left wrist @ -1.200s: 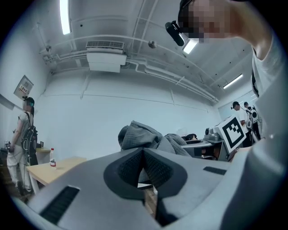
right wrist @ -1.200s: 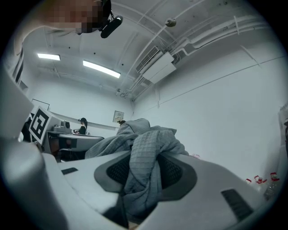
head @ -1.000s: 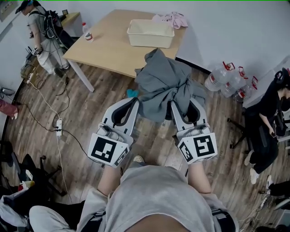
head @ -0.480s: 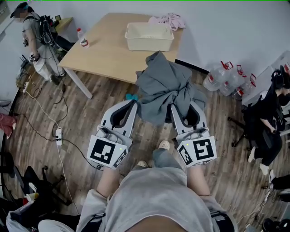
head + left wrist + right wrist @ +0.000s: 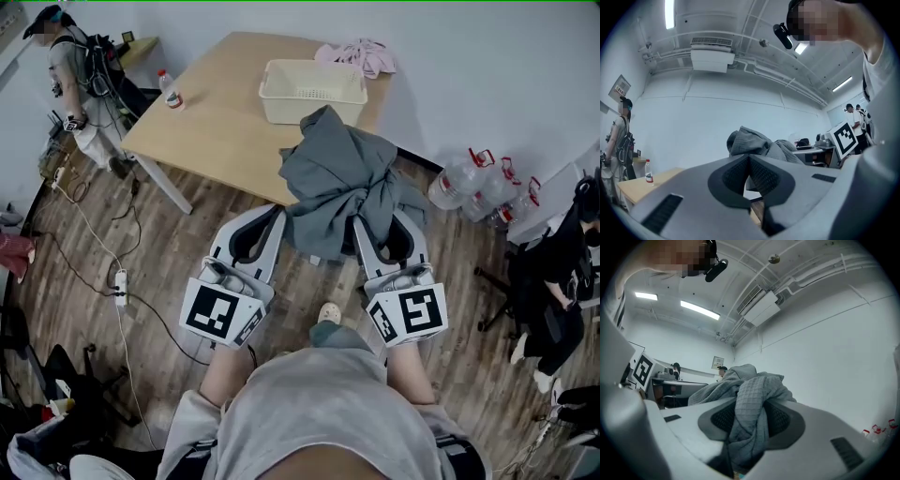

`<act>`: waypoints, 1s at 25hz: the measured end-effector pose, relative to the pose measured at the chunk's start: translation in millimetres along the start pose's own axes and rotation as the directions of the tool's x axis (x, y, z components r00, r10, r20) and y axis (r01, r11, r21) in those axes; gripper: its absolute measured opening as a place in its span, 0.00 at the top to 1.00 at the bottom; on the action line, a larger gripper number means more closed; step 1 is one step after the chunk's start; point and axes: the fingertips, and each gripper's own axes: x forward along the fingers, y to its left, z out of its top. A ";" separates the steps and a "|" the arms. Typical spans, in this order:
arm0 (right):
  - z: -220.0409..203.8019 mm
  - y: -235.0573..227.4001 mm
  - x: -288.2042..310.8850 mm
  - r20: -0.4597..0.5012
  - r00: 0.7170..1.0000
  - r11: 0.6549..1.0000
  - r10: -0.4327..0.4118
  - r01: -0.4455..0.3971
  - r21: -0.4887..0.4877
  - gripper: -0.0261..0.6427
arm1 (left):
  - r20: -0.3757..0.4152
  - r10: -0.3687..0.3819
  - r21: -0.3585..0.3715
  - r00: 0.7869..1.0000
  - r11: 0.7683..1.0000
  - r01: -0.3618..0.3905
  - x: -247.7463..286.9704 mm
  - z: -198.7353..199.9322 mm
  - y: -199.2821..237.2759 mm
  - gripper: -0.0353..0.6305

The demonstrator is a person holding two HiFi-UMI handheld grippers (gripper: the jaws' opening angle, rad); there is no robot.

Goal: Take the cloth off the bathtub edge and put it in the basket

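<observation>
From the head view, a person holds the left gripper (image 5: 279,214) and the right gripper (image 5: 361,217) out side by side, with a bunched grey cloth (image 5: 337,183) slung between their tips. The cloth hangs in the air over the wooden floor (image 5: 187,234), just short of a light wooden table (image 5: 220,127). A cream basket (image 5: 312,91) stands on the table's far side near the wall, with a pink garment (image 5: 361,54) behind it and a bottle (image 5: 169,91) at the table's left corner. Water jugs (image 5: 469,178) lie by the wall at right, and another person (image 5: 80,84) stands at far left.

In the left gripper view, the jaws meet at their tips, pinched on an edge of the cloth, which rises in a mound right behind them. The bottle and table corner show low at left.

In the right gripper view, the jaws stand partly apart, clamped on a thick waffle-weave fold of the cloth that fills the gap between the pads and spills over them.
</observation>
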 end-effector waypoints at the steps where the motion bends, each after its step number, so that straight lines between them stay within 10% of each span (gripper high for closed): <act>1: 0.6 -8.9 6.9 0.004 1.000 1.000 0.007 -0.007 -0.003 0.72 | 0.002 0.004 0.002 1.000 1.000 -0.004 10.9 0.1 2.0 0.95; 25: -14.5 -123.6 94.7 0.021 0.990 0.989 0.143 -0.143 0.038 0.72 | -0.034 0.139 0.036 0.990 0.990 -0.137 139.0 -14.5 29.5 0.95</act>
